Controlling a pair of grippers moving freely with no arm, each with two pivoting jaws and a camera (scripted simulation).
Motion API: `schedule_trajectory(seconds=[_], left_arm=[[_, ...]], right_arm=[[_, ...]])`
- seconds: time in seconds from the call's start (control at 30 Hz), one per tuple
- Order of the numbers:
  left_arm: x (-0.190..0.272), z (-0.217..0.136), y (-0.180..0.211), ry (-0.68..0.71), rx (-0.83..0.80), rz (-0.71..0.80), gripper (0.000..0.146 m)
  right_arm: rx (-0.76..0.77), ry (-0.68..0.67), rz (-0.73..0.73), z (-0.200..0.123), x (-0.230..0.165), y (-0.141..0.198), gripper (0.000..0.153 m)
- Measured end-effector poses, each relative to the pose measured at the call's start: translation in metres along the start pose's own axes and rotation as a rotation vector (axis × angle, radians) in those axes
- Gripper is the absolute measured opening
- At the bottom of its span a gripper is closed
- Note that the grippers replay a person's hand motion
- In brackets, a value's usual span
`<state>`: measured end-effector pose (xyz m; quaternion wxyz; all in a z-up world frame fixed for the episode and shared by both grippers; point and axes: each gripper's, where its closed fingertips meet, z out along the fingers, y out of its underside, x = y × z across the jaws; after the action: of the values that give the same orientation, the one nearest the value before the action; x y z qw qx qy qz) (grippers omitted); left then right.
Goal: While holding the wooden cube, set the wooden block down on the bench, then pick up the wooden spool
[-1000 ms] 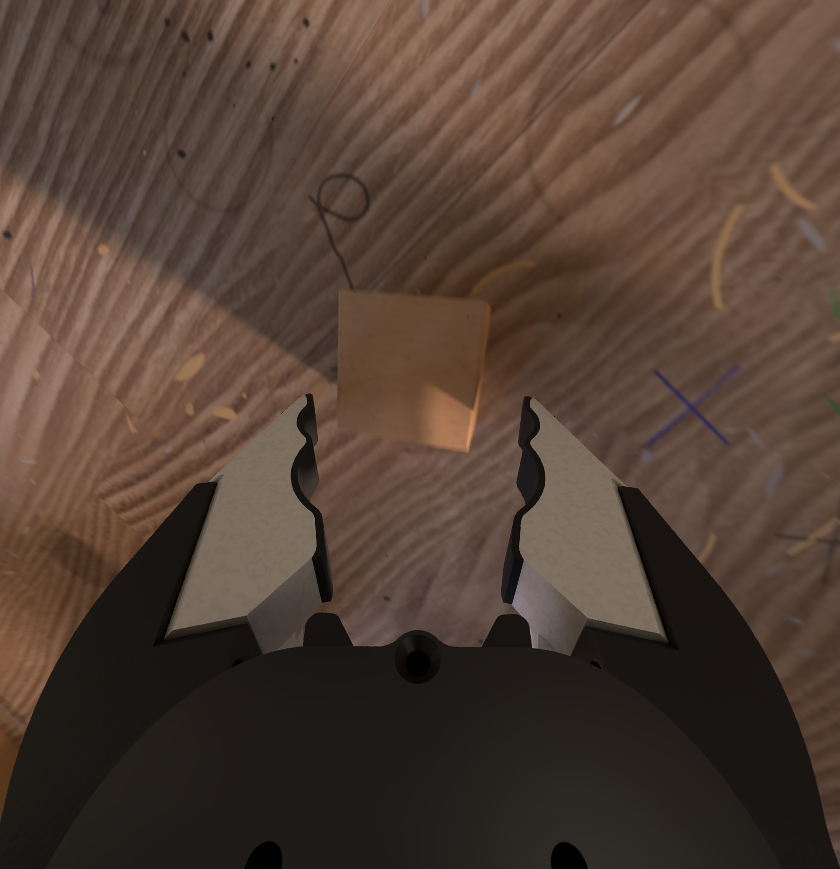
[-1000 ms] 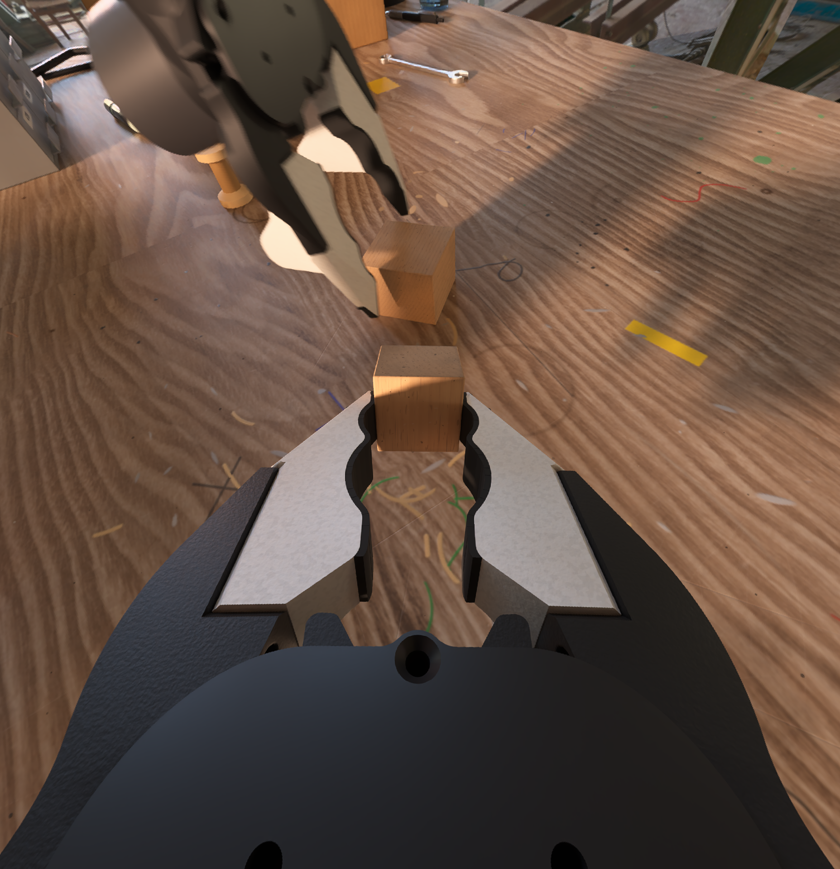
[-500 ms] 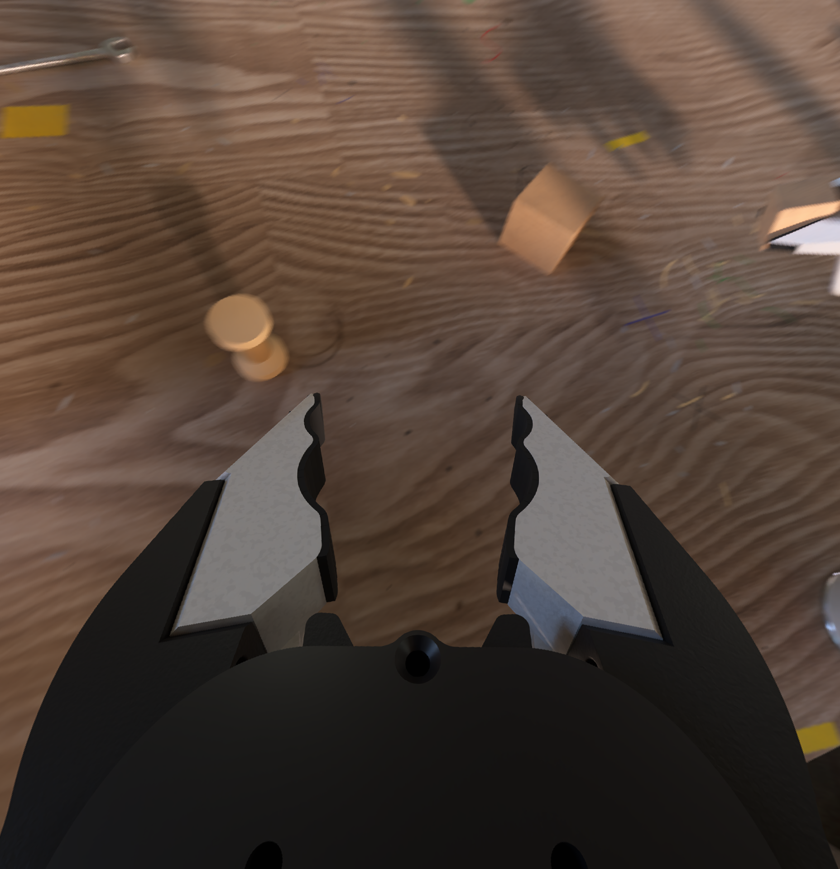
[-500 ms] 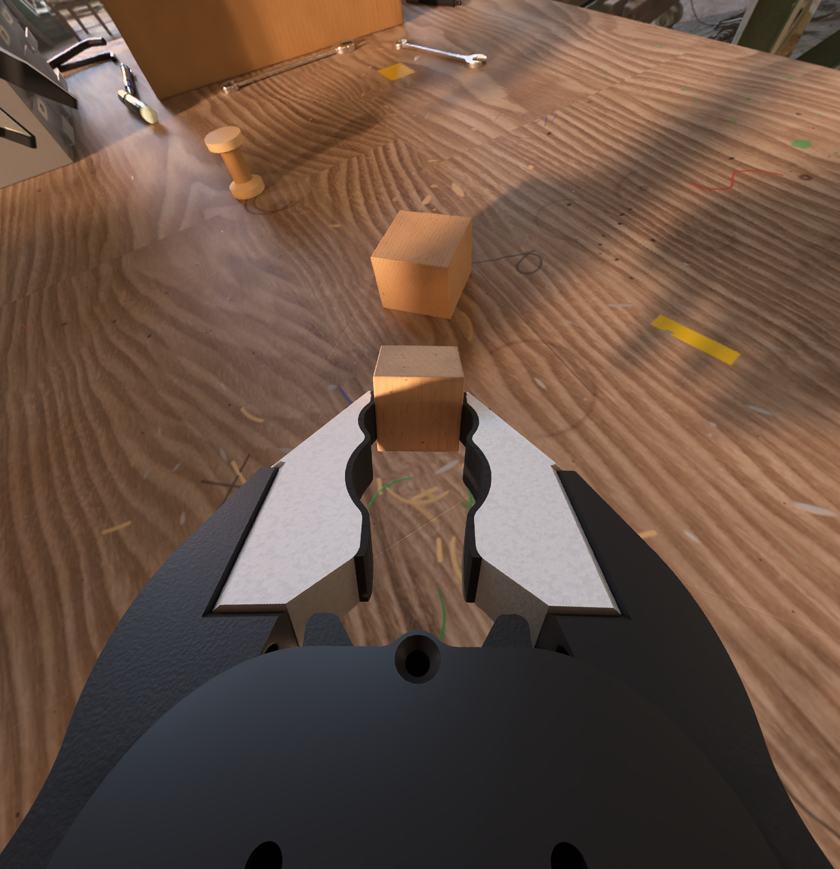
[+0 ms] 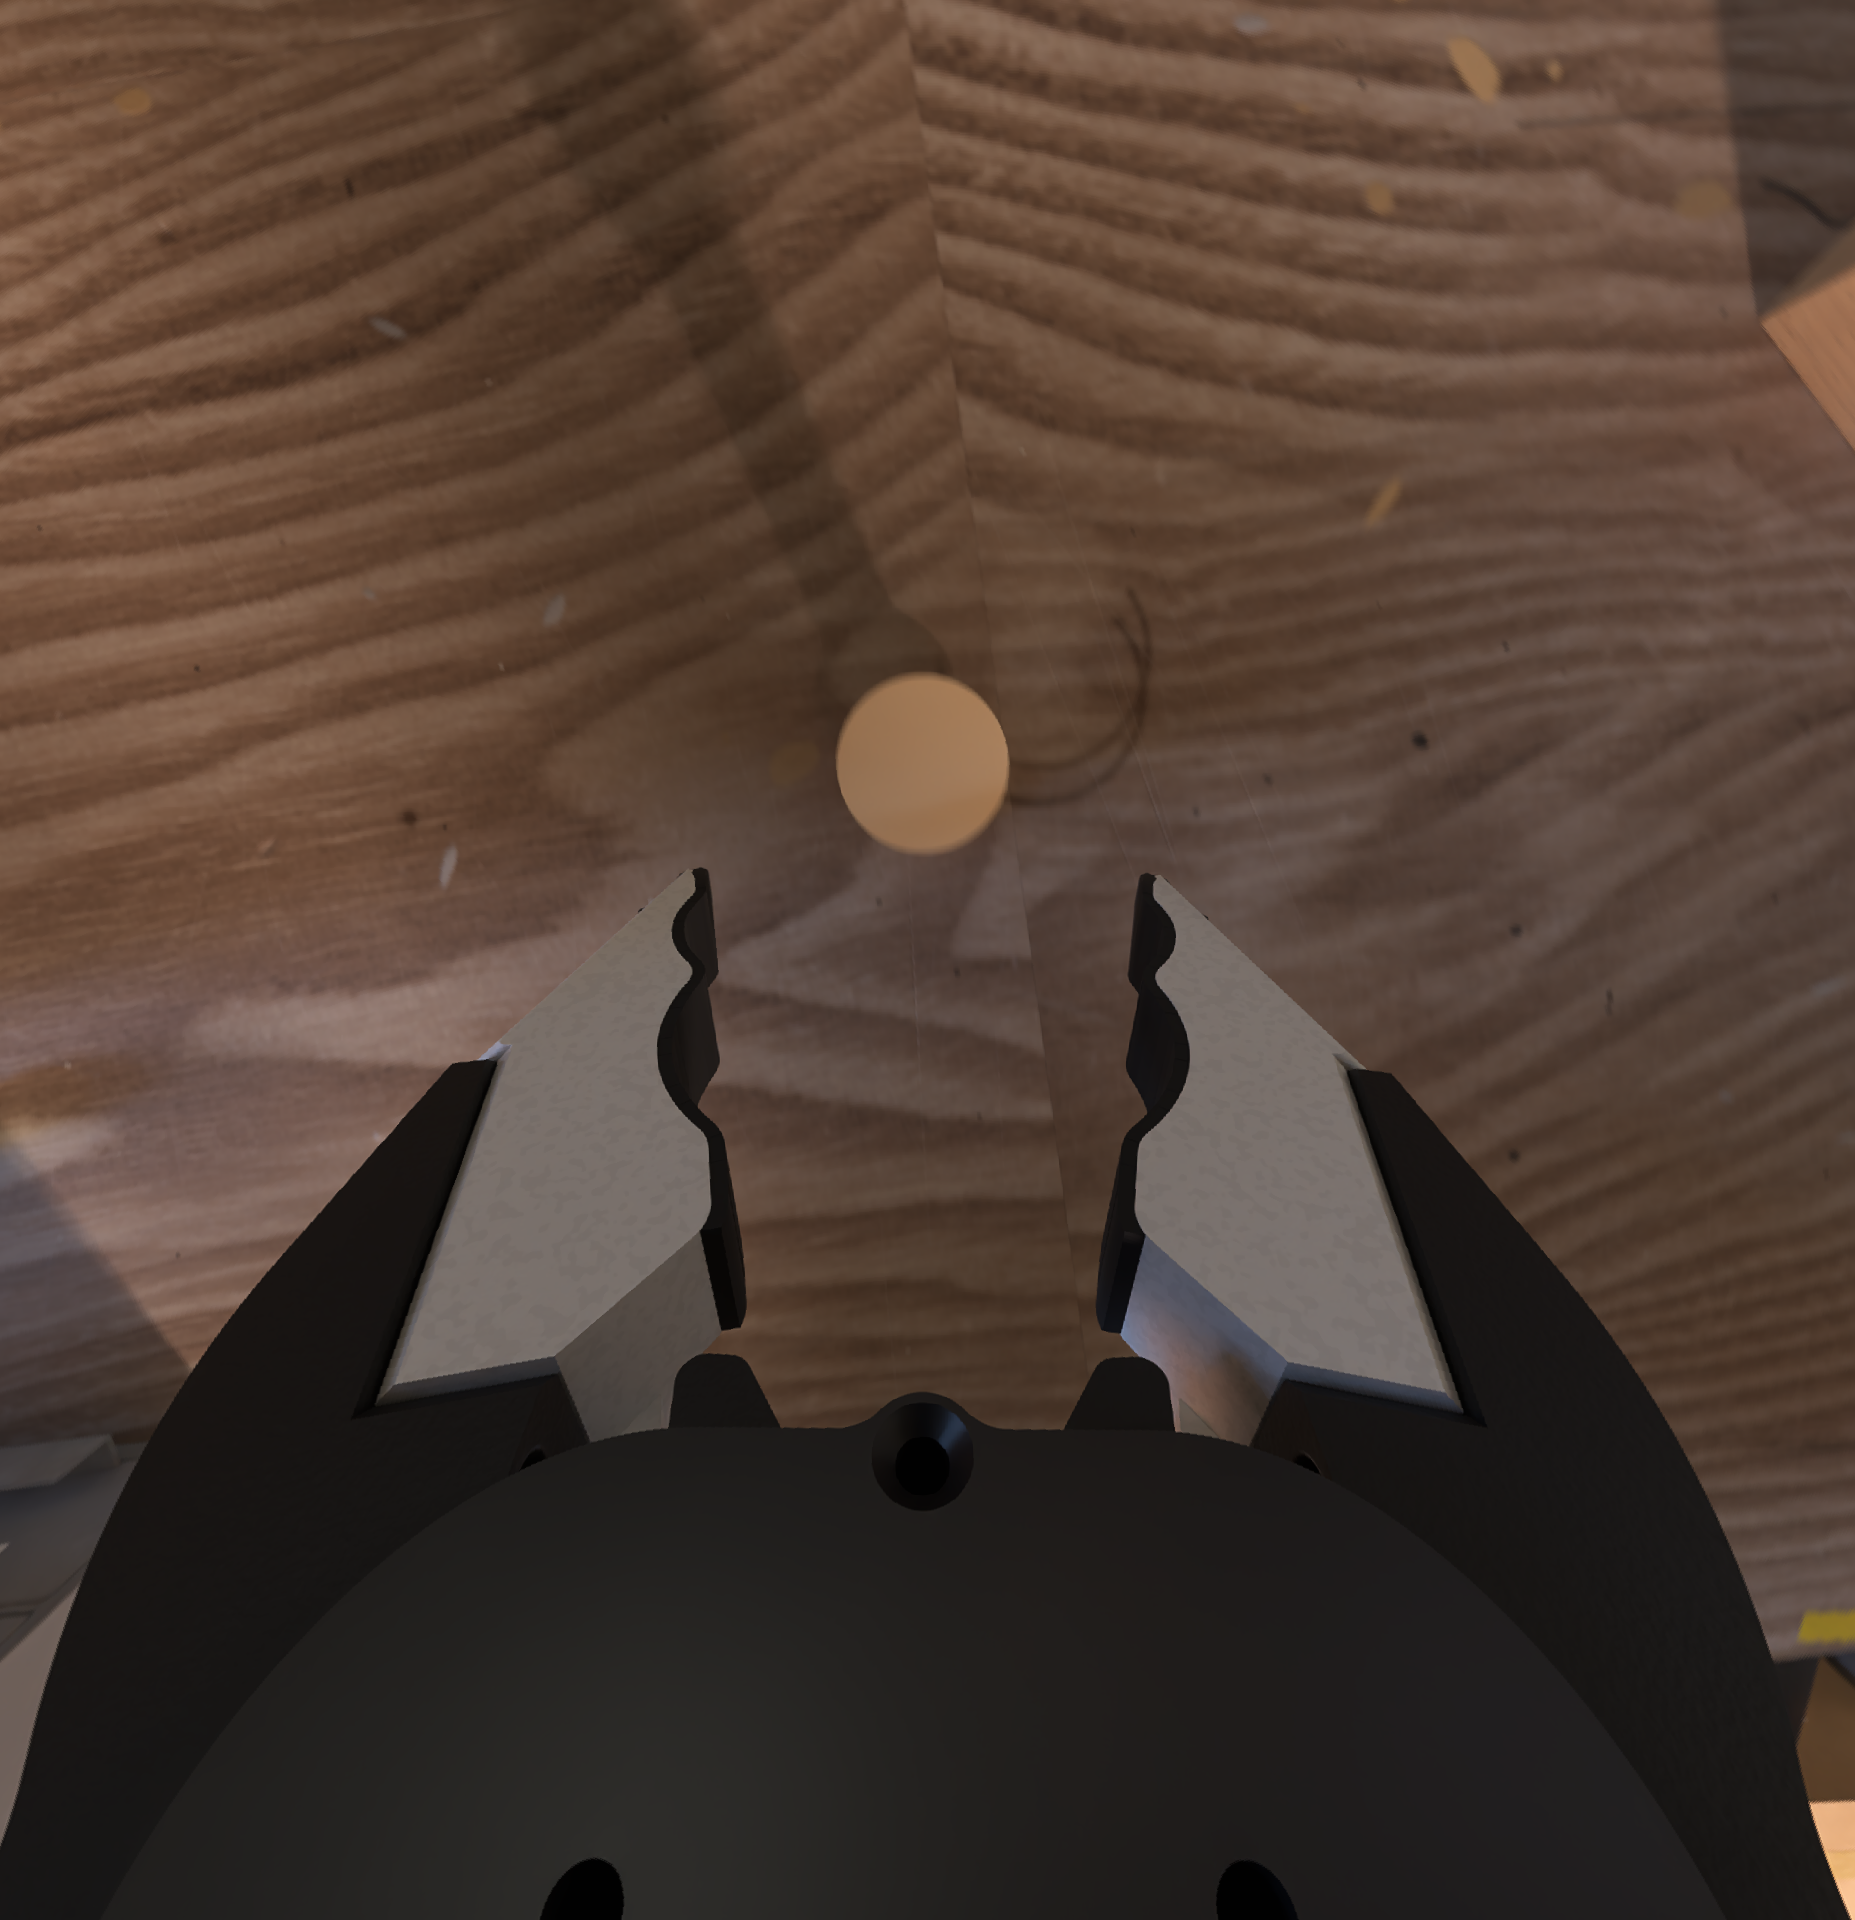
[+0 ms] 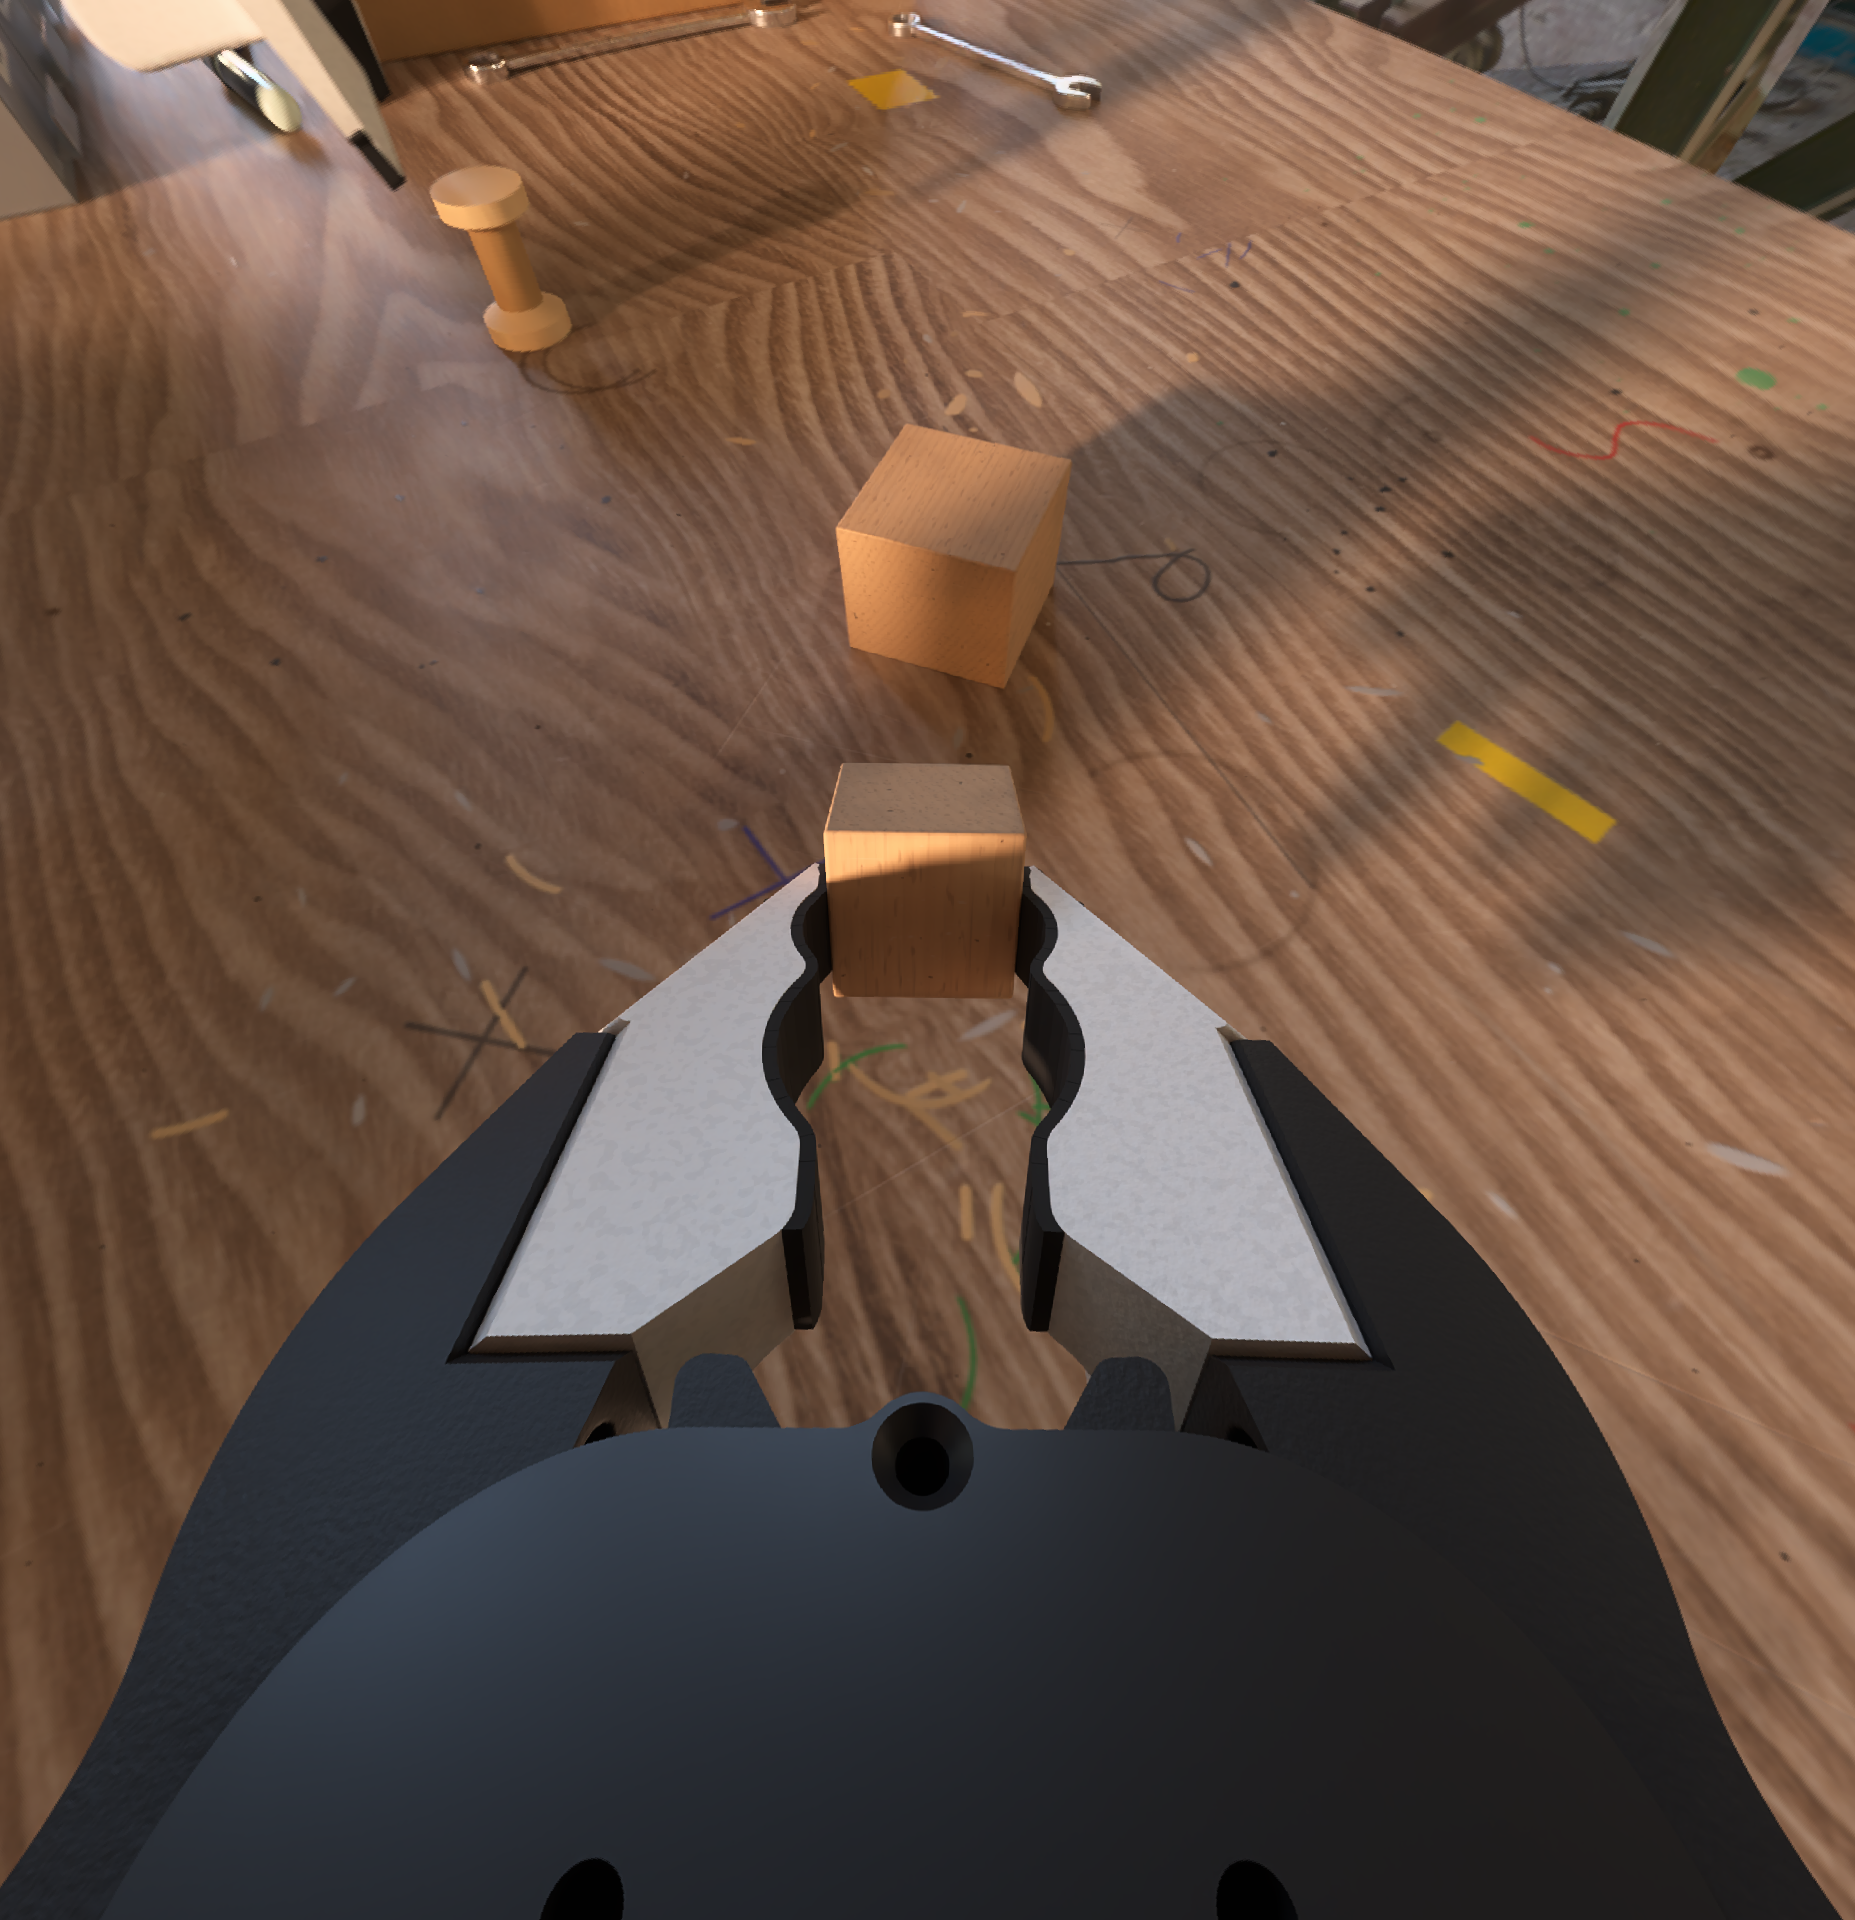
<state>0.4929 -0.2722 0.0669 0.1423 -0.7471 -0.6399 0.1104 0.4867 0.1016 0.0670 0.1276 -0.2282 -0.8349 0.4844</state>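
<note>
Right claw (image 6: pixel 923 894) clamped on wooden cube (image 6: pixel 921 883); left claw (image 5: pixel 918 883) spread apart directly above upright wooden spool (image 5: pixel 921 762), wooden block (image 6: pixel 949 556) resting on table (image 6: pixel 279 675) ahead of right claw

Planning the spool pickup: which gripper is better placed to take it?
Left. The left gripper is open and empty, looking straight down on the wooden spool. The right gripper is shut on the wooden cube, far from it.
</note>
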Motion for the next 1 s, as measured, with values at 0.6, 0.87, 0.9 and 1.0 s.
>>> schedule_trajectory(seconds=[0.6,0.87,0.9,1.0], left_arm=[[0.005,-0.003,-0.028,-0.054,-0.057,0.05,0.038],[0.013,-0.04,-0.044,-0.176,-0.104,0.225,0.038],[0.008,-0.033,-0.04,-0.188,-0.129,0.223,0.038],[-0.017,-0.022,-0.038,-0.294,-0.127,0.185,0.038]], right_arm=[[-0.027,0.035,-0.025,0.0,0.012,0.007,0.034],[-0.025,0.045,-0.06,-0.003,0.007,0.004,0.034],[-0.024,0.047,-0.064,-0.003,0.006,0.003,0.034],[-0.023,0.044,-0.069,-0.003,0.005,0.003,0.034]])
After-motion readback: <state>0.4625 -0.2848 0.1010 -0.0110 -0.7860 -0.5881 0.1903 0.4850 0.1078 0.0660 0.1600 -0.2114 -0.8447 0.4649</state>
